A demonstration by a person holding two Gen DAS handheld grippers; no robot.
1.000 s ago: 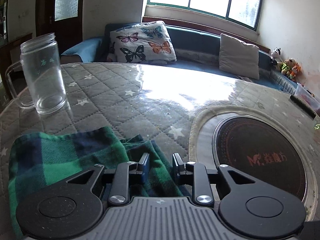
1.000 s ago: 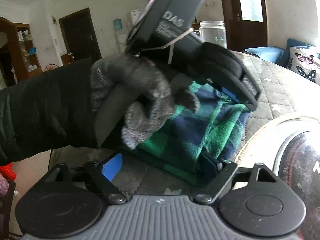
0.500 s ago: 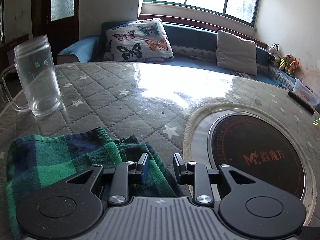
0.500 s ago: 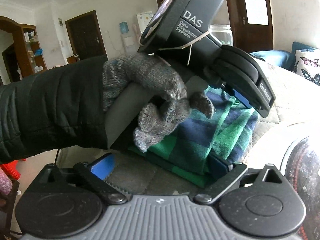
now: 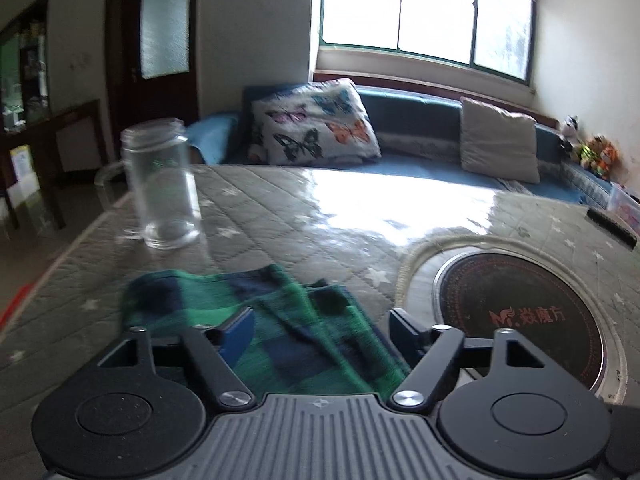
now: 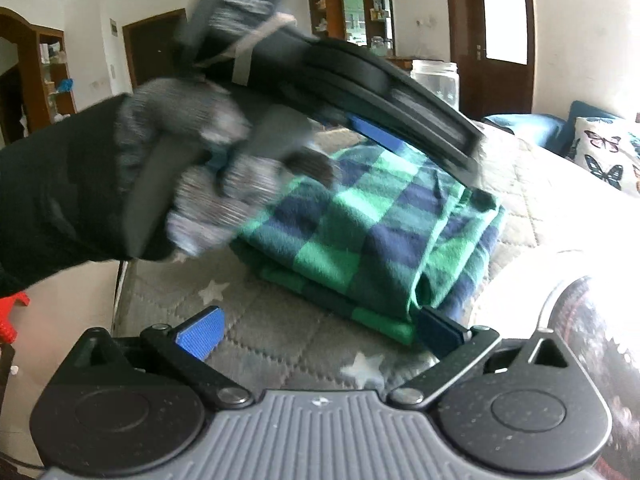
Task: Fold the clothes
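Since the earlier frames, the left gripper (image 5: 320,326) has been drawn back and lifted off the folded green-and-navy checked flannel garment (image 6: 372,232), and its jaws, nearly together a second ago, are opening with nothing pressed between the blue pads; the cloth merely lies below them, lower centre of the left wrist view. The right gripper (image 6: 320,332) has spread a little further and now stands fully apart, its right-hand finger just beside the near corner of the bundle, which is not clamped. In the right wrist view the garment is seen at centre as a compact stack of several layers resting on the grey quilted star-patterned table cover (image 5: 280,216), under the blurred left gripper held by a grey knitted glove (image 6: 208,184) with a black sleeve behind it. The cloth is judged light, soft and limp, not slippery and not fragile; it would sag and unfold if lifted by one layer, so a grip through all layers at a folded edge or corner would be favoured. Red lettering, an "M" logo followed by Chinese characters, can be read on the round dark glass hob plate (image 5: 520,300) at lower right of the left wrist view. Small printing on the clear glass mug (image 5: 164,184) at left cannot be read.
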